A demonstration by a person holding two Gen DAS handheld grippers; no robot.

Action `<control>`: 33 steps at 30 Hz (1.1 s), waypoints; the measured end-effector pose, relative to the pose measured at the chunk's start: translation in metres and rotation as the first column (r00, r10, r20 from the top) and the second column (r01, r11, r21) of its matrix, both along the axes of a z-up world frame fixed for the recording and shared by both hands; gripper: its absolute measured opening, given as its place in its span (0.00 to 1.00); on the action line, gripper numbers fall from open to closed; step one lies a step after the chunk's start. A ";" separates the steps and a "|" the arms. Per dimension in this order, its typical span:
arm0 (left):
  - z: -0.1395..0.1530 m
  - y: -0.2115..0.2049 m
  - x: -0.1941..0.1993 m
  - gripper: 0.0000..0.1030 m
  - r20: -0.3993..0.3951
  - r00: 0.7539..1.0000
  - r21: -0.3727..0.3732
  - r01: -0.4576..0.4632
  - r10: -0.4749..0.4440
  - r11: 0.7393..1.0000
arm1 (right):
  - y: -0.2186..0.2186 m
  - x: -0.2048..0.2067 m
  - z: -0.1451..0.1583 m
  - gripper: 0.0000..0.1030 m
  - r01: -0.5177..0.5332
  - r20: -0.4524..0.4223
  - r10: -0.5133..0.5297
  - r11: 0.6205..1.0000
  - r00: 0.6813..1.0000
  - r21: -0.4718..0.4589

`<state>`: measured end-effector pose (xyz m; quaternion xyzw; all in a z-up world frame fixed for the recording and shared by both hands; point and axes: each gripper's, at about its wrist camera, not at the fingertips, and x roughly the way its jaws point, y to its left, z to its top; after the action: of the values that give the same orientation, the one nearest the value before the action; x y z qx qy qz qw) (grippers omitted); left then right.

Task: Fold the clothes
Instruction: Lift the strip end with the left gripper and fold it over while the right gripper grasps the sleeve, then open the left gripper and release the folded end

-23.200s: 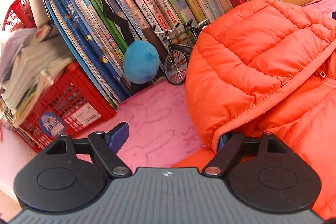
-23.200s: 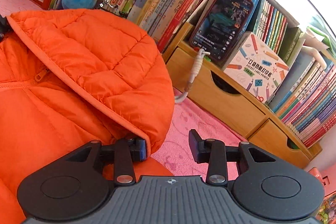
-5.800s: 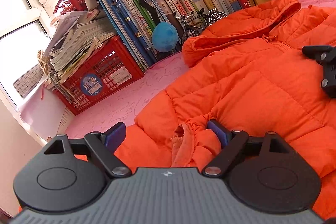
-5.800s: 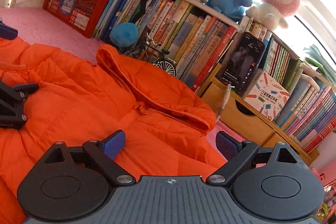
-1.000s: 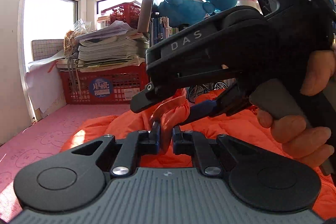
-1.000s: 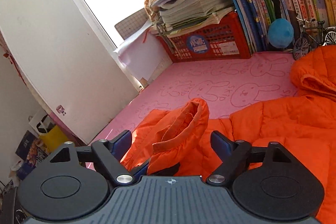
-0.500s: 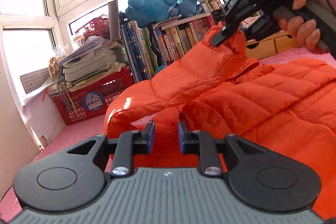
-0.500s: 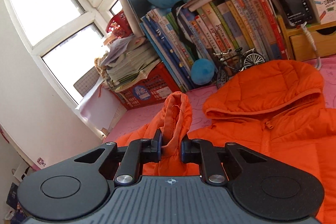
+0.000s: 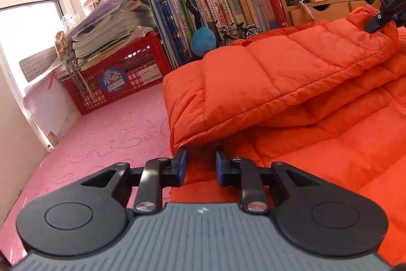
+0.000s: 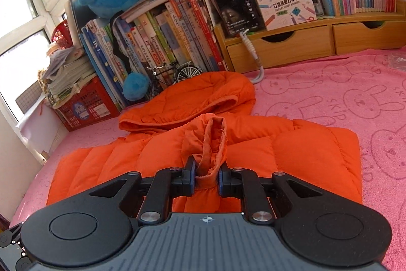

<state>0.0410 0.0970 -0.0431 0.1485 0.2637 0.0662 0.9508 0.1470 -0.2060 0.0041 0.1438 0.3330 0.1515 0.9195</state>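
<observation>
An orange puffer jacket lies on the pink mat, and one sleeve is folded over its body. My left gripper sits low at the jacket's left edge under the sleeve fold, with its jaws narrowly apart and thick orange fabric between them. In the right wrist view the jacket spreads ahead with its hood at the far end. My right gripper is shut on the sleeve cuff, which stands up between the pads. The right gripper also shows at the top right of the left wrist view, above the sleeve's end.
A red crate stacked with papers, a row of books, a blue plush ball and a toy bicycle line the back. Wooden drawers with a phone stand behind the hood. Bare mat lies to the right.
The right gripper has carried the cuff across the jacket and lowered it, laying the sleeve over the body. The left gripper has sunk toward the mat, still at the fold.
</observation>
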 end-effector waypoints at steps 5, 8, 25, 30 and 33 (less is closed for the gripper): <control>-0.004 -0.006 -0.001 0.22 -0.009 1.000 0.043 0.010 -0.009 0.999 | 0.015 -0.013 -0.016 0.20 0.042 0.072 -0.029 0.982 0.997 -0.182; -0.005 -0.009 -0.002 0.24 -0.013 1.000 0.063 0.013 -0.013 0.998 | 0.041 -0.024 -0.021 0.23 0.071 0.186 0.010 0.903 0.982 -0.423; 0.033 -0.001 0.065 0.46 0.228 0.971 0.105 -0.094 0.068 0.990 | 0.068 -0.031 -0.029 0.48 0.109 0.244 0.049 0.797 0.969 -0.595; 0.009 0.006 0.091 0.45 0.132 0.984 0.063 -0.127 0.118 0.990 | 0.064 -0.033 -0.028 0.73 0.152 0.275 0.038 0.758 0.961 -0.634; 0.007 0.008 0.089 0.45 0.124 0.987 0.054 -0.112 0.105 0.992 | 0.065 -0.038 -0.025 0.82 0.194 0.318 0.045 0.709 0.947 -0.678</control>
<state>0.1304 0.1048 -0.0364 0.1582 0.2111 0.1348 0.9551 0.1093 -0.1415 -0.0212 -0.2277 0.2101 -0.0032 0.9508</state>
